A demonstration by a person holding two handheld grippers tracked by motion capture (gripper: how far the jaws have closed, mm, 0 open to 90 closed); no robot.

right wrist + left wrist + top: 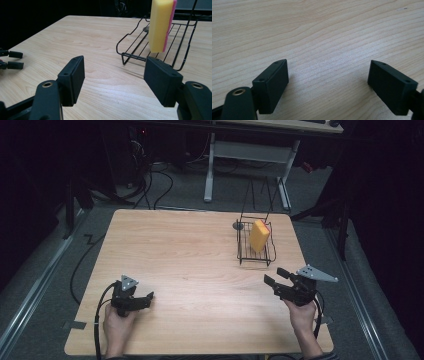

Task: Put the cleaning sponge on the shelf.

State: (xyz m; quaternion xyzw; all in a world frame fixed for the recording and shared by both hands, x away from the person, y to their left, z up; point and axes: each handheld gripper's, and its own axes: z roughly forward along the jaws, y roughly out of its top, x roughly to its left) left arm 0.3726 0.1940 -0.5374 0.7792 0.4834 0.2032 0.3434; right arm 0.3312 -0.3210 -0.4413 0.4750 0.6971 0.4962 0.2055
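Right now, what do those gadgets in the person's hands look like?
Each hand-held gripper, left and right, is black, with two blocky flat-faced jaws fixed by small screws, a grey three-cornered plate on top and a black cable trailing back. Brass-ringed holes mark the jaw arms. No sleeves are visible.

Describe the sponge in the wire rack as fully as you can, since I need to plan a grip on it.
The sponge is a rectangular block, yellow foam with a thin pink layer on one broad face. It looks soft and dry, though that can't be confirmed. It stands on edge inside the black wire rack toward the far right of the table, its lower edge on the rack's wires and tilted a little. Whether it leans on the rack's back is unclear. No gripper touches it.
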